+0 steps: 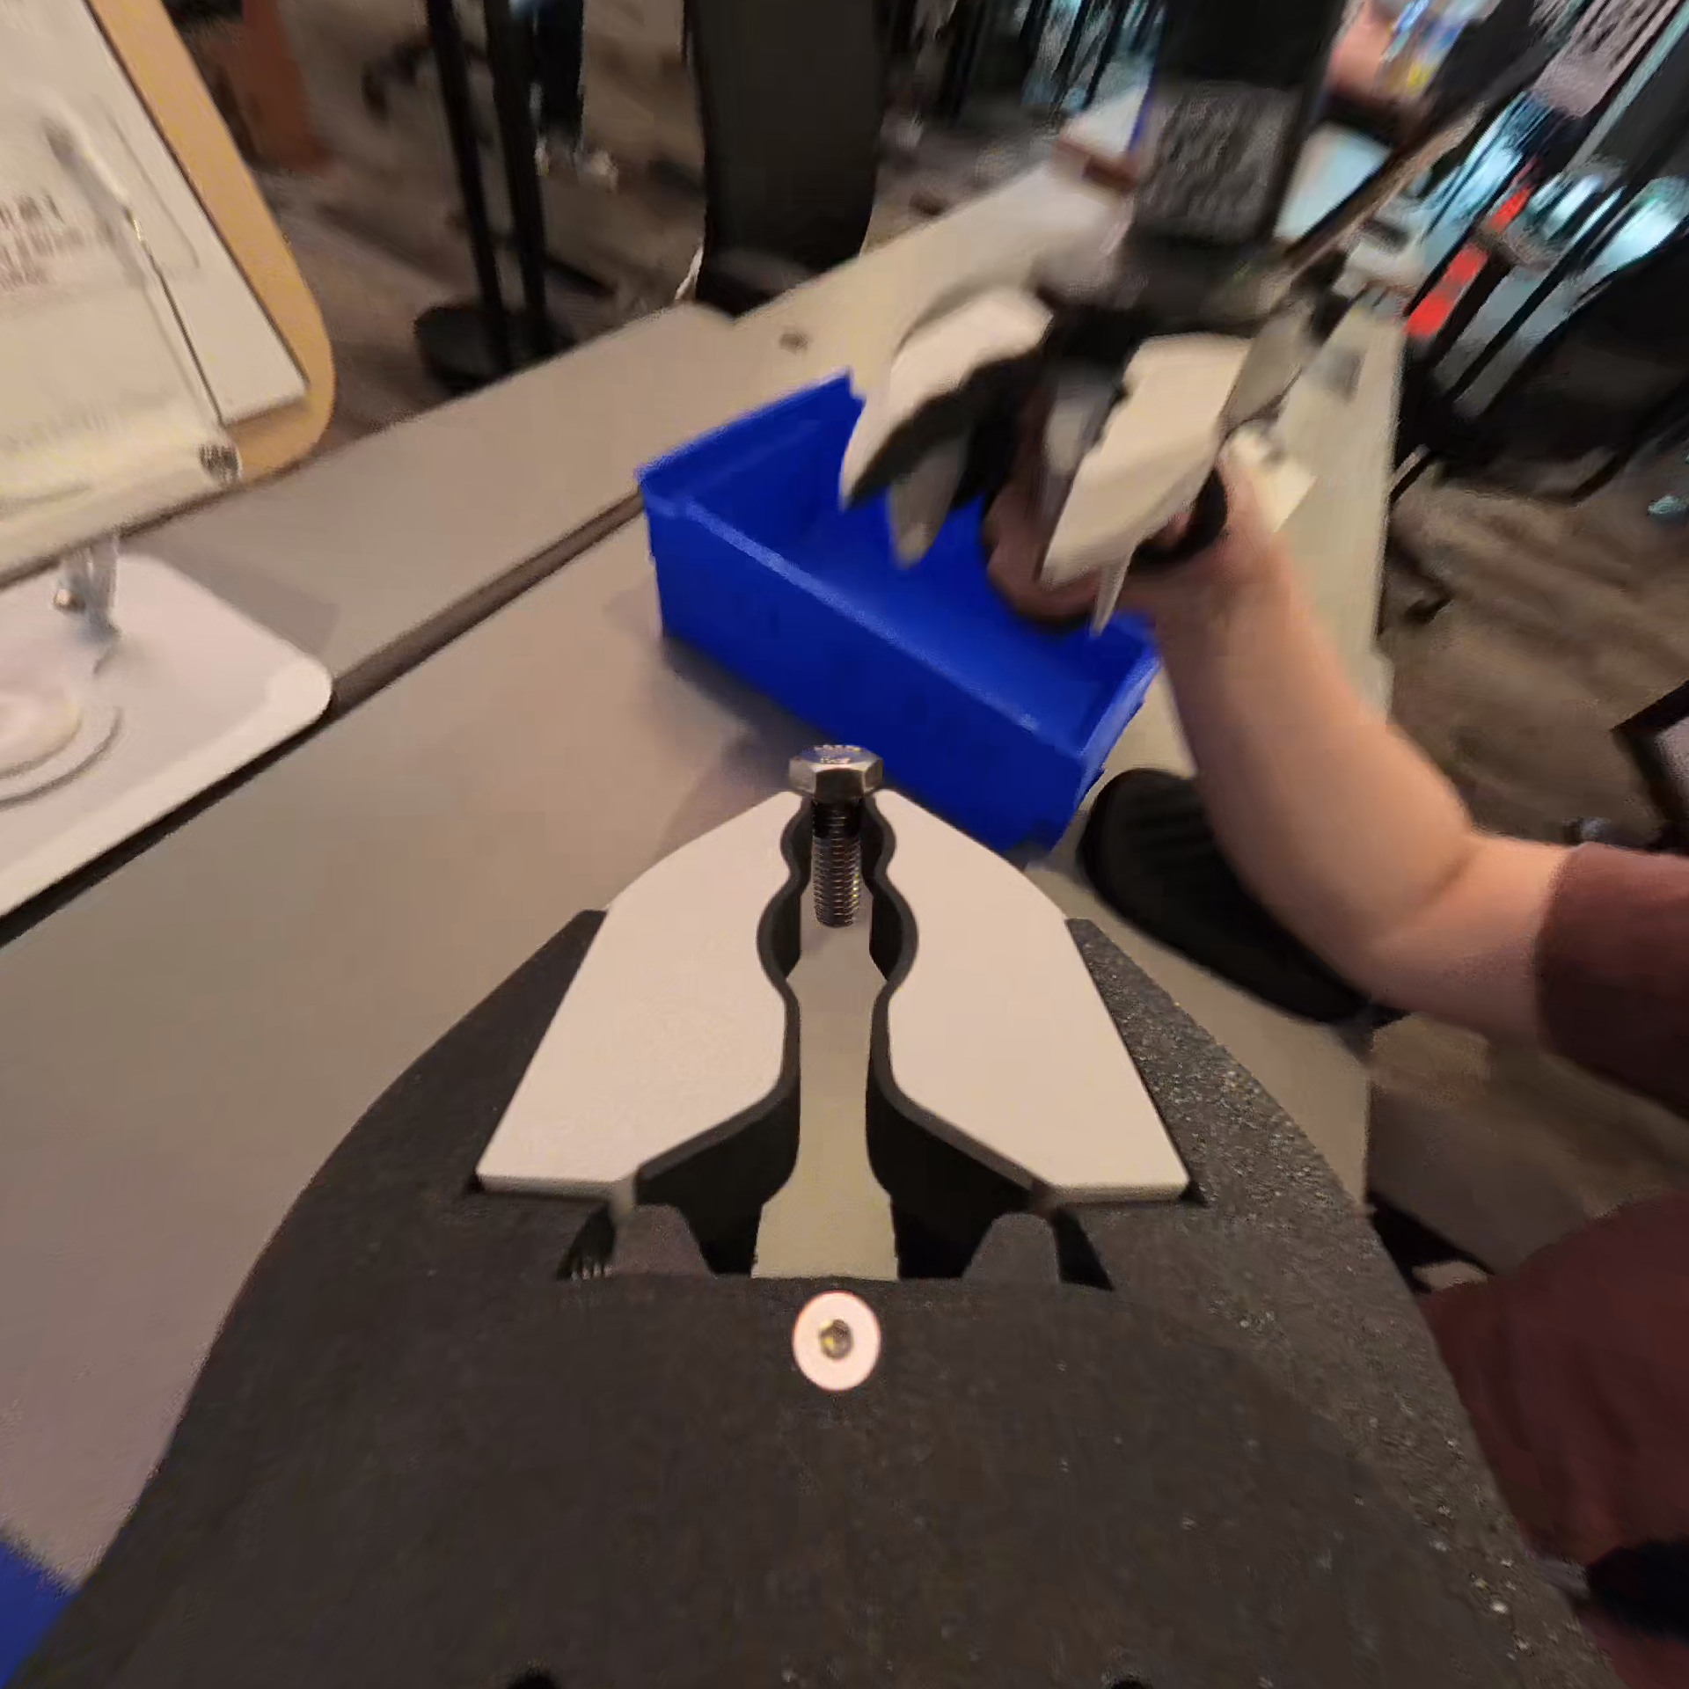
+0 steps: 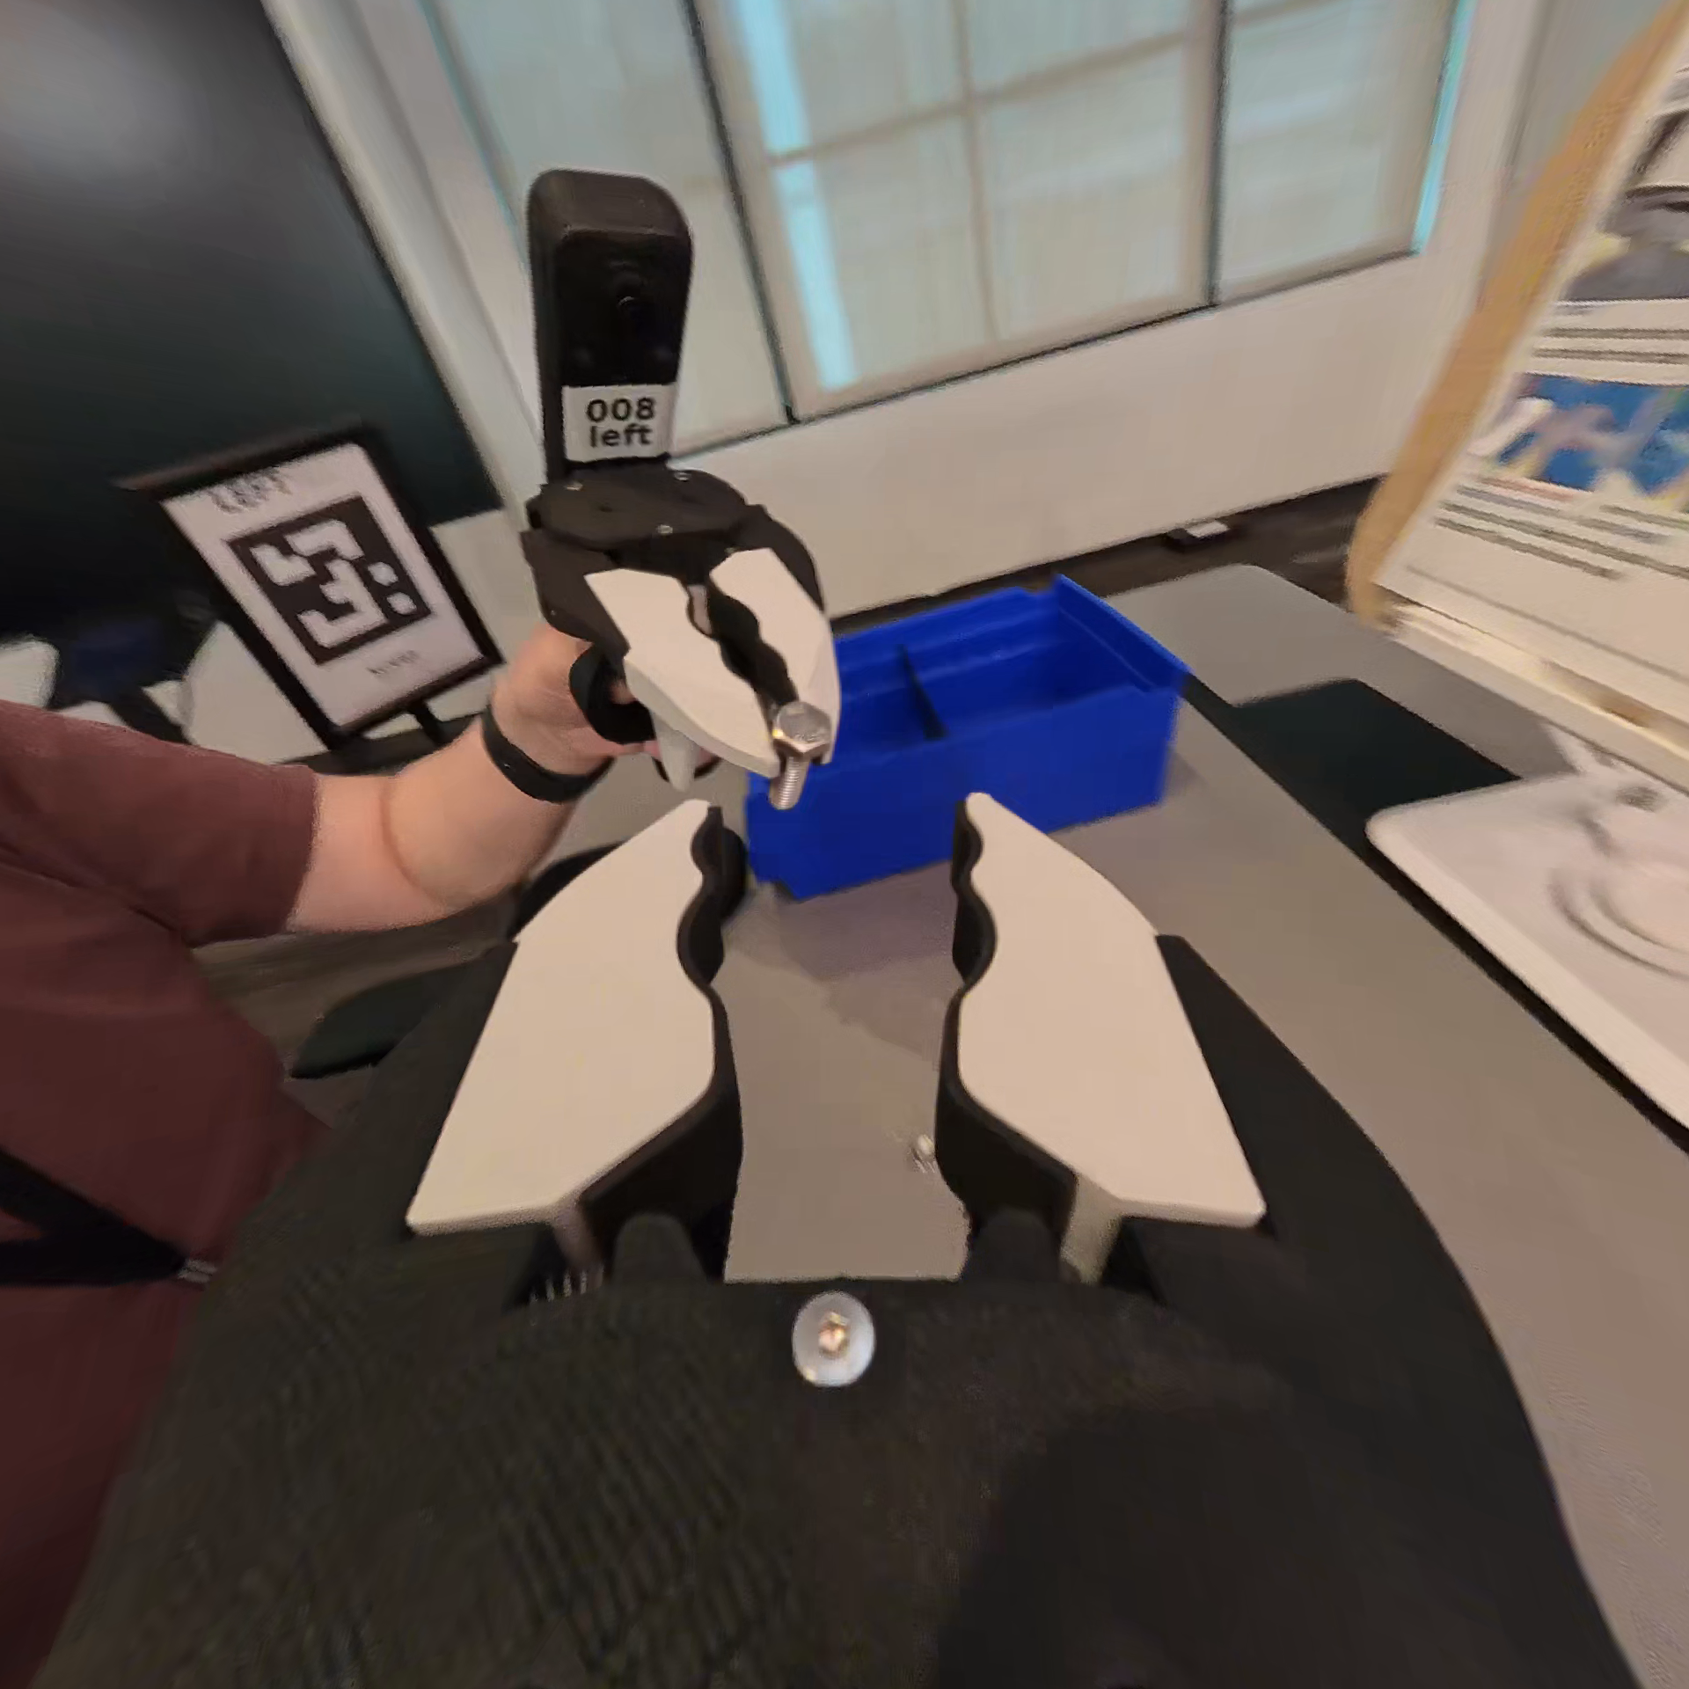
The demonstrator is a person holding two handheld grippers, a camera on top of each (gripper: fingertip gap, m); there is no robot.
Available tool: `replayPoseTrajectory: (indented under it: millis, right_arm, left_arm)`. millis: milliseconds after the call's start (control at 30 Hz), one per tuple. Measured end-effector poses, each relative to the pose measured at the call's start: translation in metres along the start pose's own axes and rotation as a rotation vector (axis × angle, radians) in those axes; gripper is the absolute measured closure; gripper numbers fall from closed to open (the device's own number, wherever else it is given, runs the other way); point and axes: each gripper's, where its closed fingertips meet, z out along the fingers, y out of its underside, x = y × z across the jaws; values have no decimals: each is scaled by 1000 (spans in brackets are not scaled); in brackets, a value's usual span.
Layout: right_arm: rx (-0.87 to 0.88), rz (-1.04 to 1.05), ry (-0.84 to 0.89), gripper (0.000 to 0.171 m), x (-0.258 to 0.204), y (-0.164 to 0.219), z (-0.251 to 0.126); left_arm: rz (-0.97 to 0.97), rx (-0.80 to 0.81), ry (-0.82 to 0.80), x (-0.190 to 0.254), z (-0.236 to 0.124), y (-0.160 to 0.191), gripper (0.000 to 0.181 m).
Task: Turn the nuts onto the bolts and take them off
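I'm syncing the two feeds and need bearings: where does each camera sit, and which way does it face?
Left wrist view: sits behind the left tool, shut on a bolt, facing across the grey table to the blue bin; a forearm shows.
Right wrist view: sits behind the open right tool, facing the bin and windows; a hand shows.
Shared: bolt, bin, table, and each view shows the other tool.

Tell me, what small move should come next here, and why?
Probably lower the open right hand-held gripper onto the small nut lying on the grey table just under it and close on it. The left hand-held gripper already clamps a bolt, its threaded shank bare, so a nut seems the missing piece.
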Motion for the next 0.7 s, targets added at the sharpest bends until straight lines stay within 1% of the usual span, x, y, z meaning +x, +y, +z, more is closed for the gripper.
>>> replayPoseTrajectory:
  millis: [100,167,267,333,367,400,433,467,533,567,633,700]
  right_arm:
    - [64,13,-105,123,-17,1,33]
    - [69,9,-144,123,-25,5,48]
    - [72,-16,-202,128,-38,11,61]
    - [112,-7,-218,131,-42,7,64]
    - [125,11,-233,137,-43,5,64]
    - [140,21,-249,153,-44,3,63]
    - [151,25,-253,161,-43,2,62]
    - [155,27,-246,161,-42,1,61]
    - [123,11,-204,161,-36,5,61]
    - [84,-17,-154,161,-31,8,61]
    - [-21,-148,-14,161,-19,16,58]
    - [-153,-342,160,161,-6,22,52]
  left_arm:
    - [17,86,27,8,-10,-21,172]
    - [43,128,33,14,-14,-29,172]
    - [56,168,63,24,-15,-35,172]
    - [61,167,74,28,-14,-35,172]
    - [71,171,79,30,-14,-35,172]
    - [80,175,84,31,-14,-35,172]
    - [85,169,88,32,-13,-35,172]
    - [86,174,88,32,-13,-35,172]
    - [108,167,54,28,-13,-34,172]
    - [118,152,38,27,-13,-32,168]
    - [147,97,-10,23,-14,-28,157]
    - [193,15,-99,15,-14,-21,145]
